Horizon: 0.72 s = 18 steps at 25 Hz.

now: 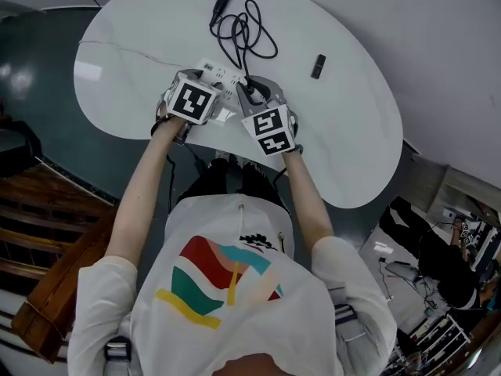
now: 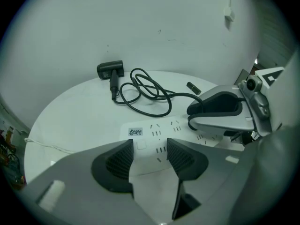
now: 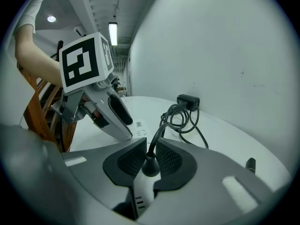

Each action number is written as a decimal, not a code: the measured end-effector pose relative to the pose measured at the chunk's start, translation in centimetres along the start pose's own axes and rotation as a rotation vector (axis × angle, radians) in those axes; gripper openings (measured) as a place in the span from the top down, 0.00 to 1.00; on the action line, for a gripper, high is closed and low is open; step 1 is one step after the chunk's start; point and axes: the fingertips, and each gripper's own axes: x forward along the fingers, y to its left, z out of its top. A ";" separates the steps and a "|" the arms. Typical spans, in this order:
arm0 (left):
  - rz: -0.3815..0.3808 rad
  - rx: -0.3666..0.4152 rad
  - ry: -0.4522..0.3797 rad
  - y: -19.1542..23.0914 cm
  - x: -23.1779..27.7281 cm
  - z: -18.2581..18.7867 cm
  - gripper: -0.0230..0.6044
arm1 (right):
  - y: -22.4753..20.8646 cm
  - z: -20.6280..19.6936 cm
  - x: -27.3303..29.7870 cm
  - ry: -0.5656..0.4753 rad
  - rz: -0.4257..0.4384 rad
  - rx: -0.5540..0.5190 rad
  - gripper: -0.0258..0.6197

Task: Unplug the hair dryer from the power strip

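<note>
On the near side of the white oval tabletop (image 1: 329,131) lies a white power strip (image 2: 159,137), long side running left to right, with both grippers over it.

Left gripper (image 2: 150,161): jaws released and spread apart, set over the strip's left end. A square button and several socket slots show in the gap. Nothing is gripped between them.

Right gripper (image 3: 149,158): jaws clenched on the black plug (image 3: 150,165), which stands upright on the strip just right of the left gripper. Whether the prongs are fully seated in the socket I cannot tell. The two grippers sit close side by side, marker cubes nearly touching in the head view.

Black cord (image 1: 246,34) rises out of the plug, runs away from the person and lies in loose loops mid-table.

Hair dryer (image 2: 110,69): black, lying at the far edge of the tabletop close to the wall, well apart from the strip and joined to it only by the cord.

Small black stick-shaped object (image 1: 318,66) lies alone to the right of the cord loops; too small to identify.
</note>
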 end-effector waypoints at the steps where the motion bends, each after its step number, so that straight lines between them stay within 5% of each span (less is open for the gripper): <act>1: -0.005 -0.004 0.010 -0.1 0.0 -0.2 0.60 | 0.1 0.0 0.0 -0.008 -0.002 0.005 0.86; 18: -0.055 0.014 0.109 -0.9 0.6 -0.1 0.60 | 0.1 0.2 -0.6 -0.020 0.047 0.075 0.88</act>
